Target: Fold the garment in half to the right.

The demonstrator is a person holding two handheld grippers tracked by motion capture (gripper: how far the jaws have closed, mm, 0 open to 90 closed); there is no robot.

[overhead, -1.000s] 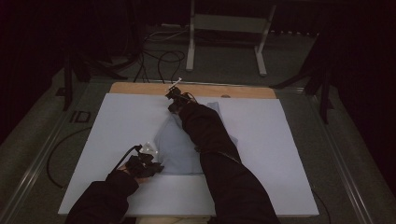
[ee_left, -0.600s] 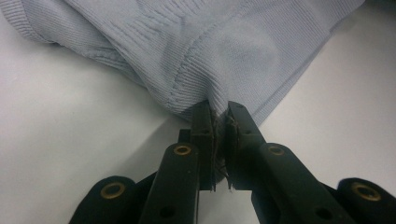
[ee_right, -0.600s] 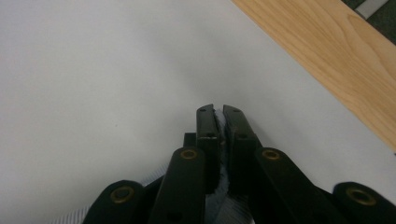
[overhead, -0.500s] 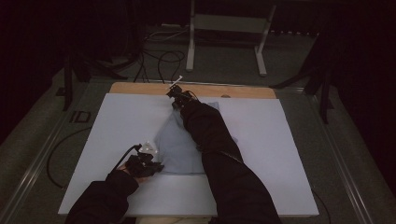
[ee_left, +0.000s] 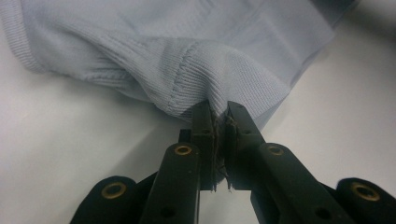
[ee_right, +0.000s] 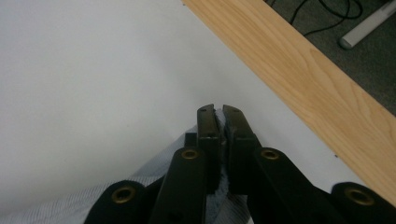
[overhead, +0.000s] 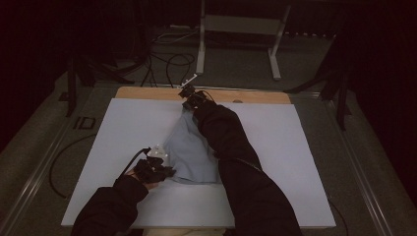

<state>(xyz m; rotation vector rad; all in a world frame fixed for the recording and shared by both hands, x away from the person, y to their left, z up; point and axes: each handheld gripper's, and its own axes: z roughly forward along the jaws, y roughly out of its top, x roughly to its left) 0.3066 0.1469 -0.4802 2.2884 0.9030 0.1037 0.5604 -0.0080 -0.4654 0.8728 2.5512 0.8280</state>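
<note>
the pale blue cloth lies mid-table, soft and light. the left gripper pinches its near edge, the right gripper its far corner; hems look like the surest holds.

A pale blue knitted cloth garment of soft ribbed fabric lies on the white worktop, stretched into a long, roughly triangular shape. Its narrow far end is drawn up toward the wooden far edge of the worktop; its wide near end spreads flat closer to the person. In the left gripper view the garment shows a fine rib weave, a stitched seam running down a raised fold, and a thicker ribbed hem curling at one side. That fold is bunched and pinched tight at its lowest point, lifting slightly off the worktop. In the right gripper view a thin corner of the garment is likewise pinched and raised above the surface.
</note>
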